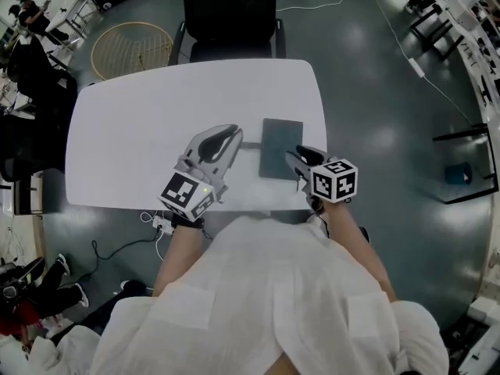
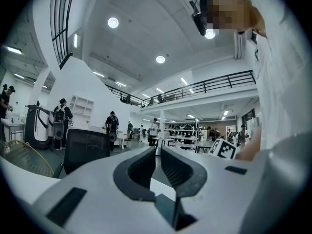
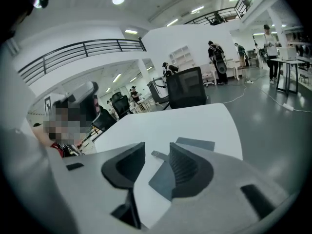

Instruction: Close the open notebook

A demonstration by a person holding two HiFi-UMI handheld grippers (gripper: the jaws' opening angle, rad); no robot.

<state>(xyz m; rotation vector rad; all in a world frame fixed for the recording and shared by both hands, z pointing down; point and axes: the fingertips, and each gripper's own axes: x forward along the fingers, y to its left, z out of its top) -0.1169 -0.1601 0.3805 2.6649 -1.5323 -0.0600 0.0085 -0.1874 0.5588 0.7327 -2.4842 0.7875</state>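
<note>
A dark grey notebook lies flat with its cover down on the white table, right of the middle. A thin strap sticks out from its left edge. My right gripper hovers over the notebook's near right corner, open, with nothing between its fingers. In the right gripper view the notebook and strap lie just beyond and below the right gripper. My left gripper is just left of the strap, held level off the table. The left gripper shows only a thin slit between its jaws and holds nothing.
A black office chair stands at the table's far side, with a round wire basket on the floor to its left. Cables and a power strip lie under the near edge. People and desks are far behind.
</note>
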